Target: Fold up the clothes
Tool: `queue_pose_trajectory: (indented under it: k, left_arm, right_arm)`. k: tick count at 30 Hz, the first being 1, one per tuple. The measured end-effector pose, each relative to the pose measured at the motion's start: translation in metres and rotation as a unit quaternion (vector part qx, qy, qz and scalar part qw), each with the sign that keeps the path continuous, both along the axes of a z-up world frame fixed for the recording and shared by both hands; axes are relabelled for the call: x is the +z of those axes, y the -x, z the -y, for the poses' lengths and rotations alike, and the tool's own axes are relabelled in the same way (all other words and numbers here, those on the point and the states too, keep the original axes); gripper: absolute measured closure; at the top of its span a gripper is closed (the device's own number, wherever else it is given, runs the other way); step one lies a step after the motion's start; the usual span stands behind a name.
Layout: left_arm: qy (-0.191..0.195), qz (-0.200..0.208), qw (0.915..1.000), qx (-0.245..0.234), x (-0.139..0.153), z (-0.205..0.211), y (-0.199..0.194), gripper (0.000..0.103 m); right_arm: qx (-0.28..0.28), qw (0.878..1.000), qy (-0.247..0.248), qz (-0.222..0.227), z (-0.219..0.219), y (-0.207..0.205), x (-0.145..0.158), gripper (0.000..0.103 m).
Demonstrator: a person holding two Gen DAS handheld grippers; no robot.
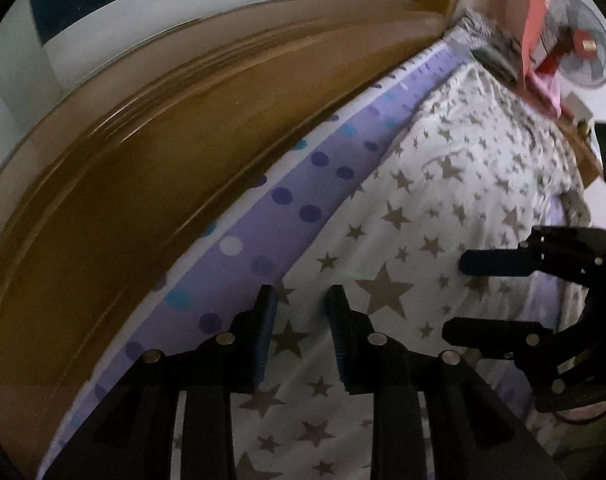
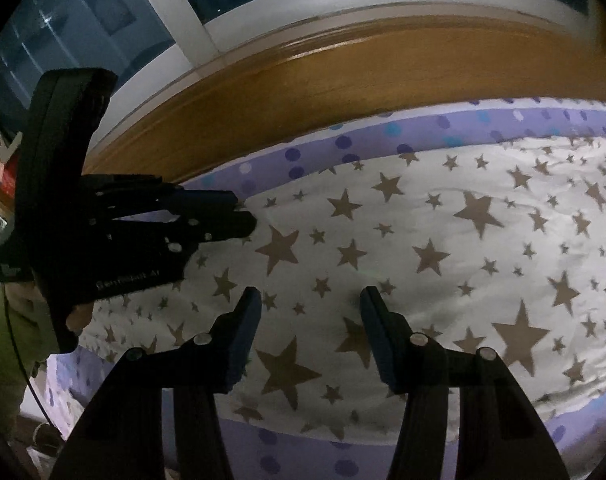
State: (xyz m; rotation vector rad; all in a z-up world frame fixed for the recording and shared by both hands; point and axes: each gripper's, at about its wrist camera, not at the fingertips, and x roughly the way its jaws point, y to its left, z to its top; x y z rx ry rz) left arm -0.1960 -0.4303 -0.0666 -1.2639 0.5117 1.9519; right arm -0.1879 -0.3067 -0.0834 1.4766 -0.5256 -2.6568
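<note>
White star-print cloth (image 2: 443, 248) lies flat beneath my left gripper (image 1: 301, 300) and right gripper (image 2: 311, 300) — both spread, pinching nothing — presumably laid out for folding.

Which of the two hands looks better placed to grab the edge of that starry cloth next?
Left, probably. The left gripper sits with its fingers at the star-print cloth's edge beside the purple dotted sheet. The right gripper hovers open over the cloth's middle, away from any edge.

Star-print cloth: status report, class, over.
Left gripper and right gripper: jaws open, empty. Star-print cloth spread flat on dotted sheet. Nothing in the way.
</note>
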Motion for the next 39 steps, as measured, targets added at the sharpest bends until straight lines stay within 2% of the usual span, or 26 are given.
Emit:
queue_pose_trajectory:
  k: [4, 8, 14, 16, 18, 19, 21, 24, 34, 35, 37, 39]
  left_arm:
    - [0.010, 0.005, 0.9999, -0.011, 0.000, -0.001, 0.005, 0.074]
    - [0.030, 0.010, 0.9990, -0.032, 0.000, -0.002, 0.015, 0.062]
    - [0.020, 0.042, 0.9975, -0.053, -0.004, 0.002, 0.026, 0.059]
    - [0.007, 0.047, 0.9969, -0.063, -0.004, 0.004, 0.024, 0.060]
    - [-0.014, 0.060, 0.9963, -0.060, -0.002, 0.010, 0.026, 0.072]
    - [-0.036, 0.080, 0.9948, -0.052, 0.000, 0.015, 0.028, 0.076]
    - [-0.074, 0.121, 0.9891, -0.039, 0.002, 0.025, 0.033, 0.077]
    - [-0.099, 0.171, 0.9796, -0.034, -0.004, 0.035, 0.036, 0.077]
    - [-0.103, 0.164, 0.9801, -0.043, -0.008, 0.022, 0.040, 0.077]
    - [-0.107, 0.161, 0.9802, -0.042, -0.008, 0.020, 0.041, 0.081]
    - [-0.103, 0.139, 0.9845, -0.030, -0.006, 0.019, 0.042, 0.100]
    - [-0.097, 0.108, 0.9893, -0.013, -0.001, 0.017, 0.041, 0.100]
  right_arm:
    - [0.010, 1.000, -0.008, -0.002, 0.004, 0.000, 0.000, 0.050]
    - [0.023, 1.000, -0.014, -0.006, 0.005, -0.002, -0.001, 0.050]
    - [0.030, 0.999, -0.030, -0.013, 0.011, -0.003, -0.003, 0.050]
    - [0.028, 0.999, -0.036, -0.014, 0.013, -0.001, -0.002, 0.050]
    - [0.023, 0.999, -0.034, -0.014, 0.014, 0.000, -0.001, 0.050]
    - [0.022, 0.999, -0.032, -0.014, 0.013, 0.001, -0.001, 0.050]
    - [0.021, 0.999, -0.028, -0.012, 0.011, 0.001, 0.000, 0.050]
    - [0.021, 0.999, -0.028, -0.010, 0.011, 0.001, -0.001, 0.050]
    - [0.019, 0.999, -0.044, -0.013, 0.016, -0.001, -0.002, 0.050]
    - [0.018, 0.999, -0.046, -0.013, 0.017, -0.001, -0.002, 0.050]
    - [0.014, 0.999, -0.046, -0.014, 0.017, -0.002, -0.002, 0.050]
    - [0.013, 0.999, -0.046, -0.014, 0.017, -0.001, -0.002, 0.050]
